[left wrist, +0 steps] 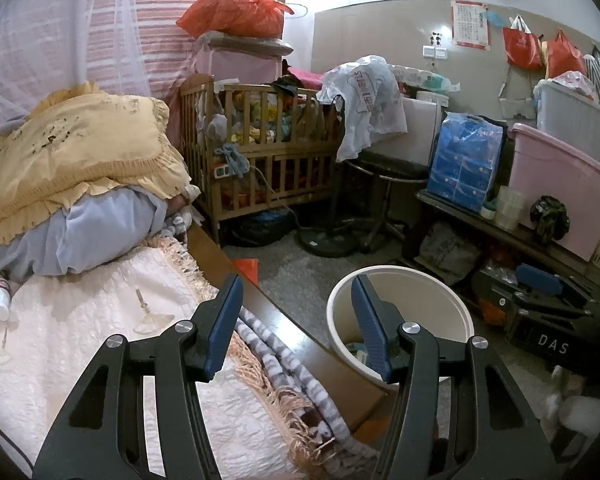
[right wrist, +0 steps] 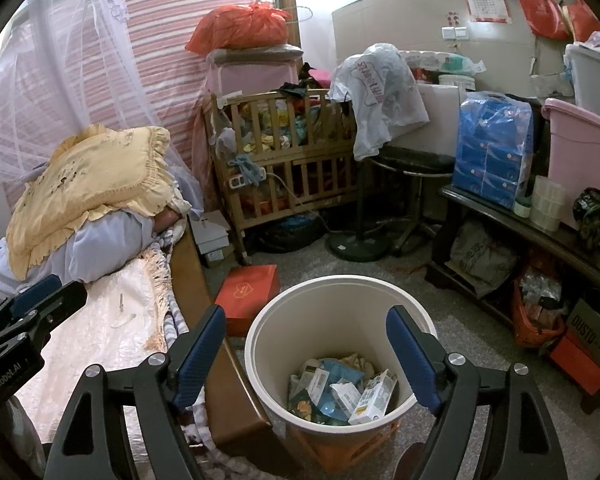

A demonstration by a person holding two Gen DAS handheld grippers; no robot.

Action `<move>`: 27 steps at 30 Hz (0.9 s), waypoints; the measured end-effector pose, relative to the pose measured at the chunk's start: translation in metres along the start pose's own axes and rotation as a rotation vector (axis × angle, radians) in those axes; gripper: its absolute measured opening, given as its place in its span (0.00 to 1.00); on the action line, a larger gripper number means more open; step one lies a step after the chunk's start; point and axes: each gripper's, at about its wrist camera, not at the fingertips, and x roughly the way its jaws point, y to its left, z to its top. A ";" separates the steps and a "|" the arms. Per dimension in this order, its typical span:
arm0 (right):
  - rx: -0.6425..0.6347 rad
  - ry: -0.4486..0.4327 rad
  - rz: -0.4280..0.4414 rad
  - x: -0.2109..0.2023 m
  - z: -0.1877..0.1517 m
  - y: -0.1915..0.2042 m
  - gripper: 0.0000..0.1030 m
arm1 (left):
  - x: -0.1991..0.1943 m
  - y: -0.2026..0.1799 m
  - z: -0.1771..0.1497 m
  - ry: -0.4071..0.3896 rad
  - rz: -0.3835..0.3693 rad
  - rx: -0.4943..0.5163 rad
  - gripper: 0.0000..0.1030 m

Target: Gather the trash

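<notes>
The right claw, jaws wide and empty, hangs above the trash-filled bin beside the bed, where the left claw gapes empty.

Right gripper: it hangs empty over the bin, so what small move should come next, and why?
Probably swing the right gripper left toward the bed. Its jaws stand open with nothing between them, the bin already holds wrappers and cartons, and small bits lie on the bedspread.
</notes>
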 end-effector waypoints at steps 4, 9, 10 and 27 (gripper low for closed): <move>-0.002 0.001 -0.001 0.001 0.000 0.000 0.78 | 0.000 0.000 0.000 0.001 -0.003 -0.002 0.53; -0.003 0.003 -0.001 0.002 -0.002 0.002 0.78 | 0.001 -0.002 -0.003 0.009 -0.004 -0.008 0.53; -0.003 0.005 -0.001 0.001 -0.002 0.002 0.78 | 0.002 -0.002 -0.003 0.011 -0.007 -0.011 0.53; -0.003 0.013 0.001 0.003 -0.006 0.003 0.79 | 0.003 -0.002 -0.005 0.026 -0.010 -0.025 0.53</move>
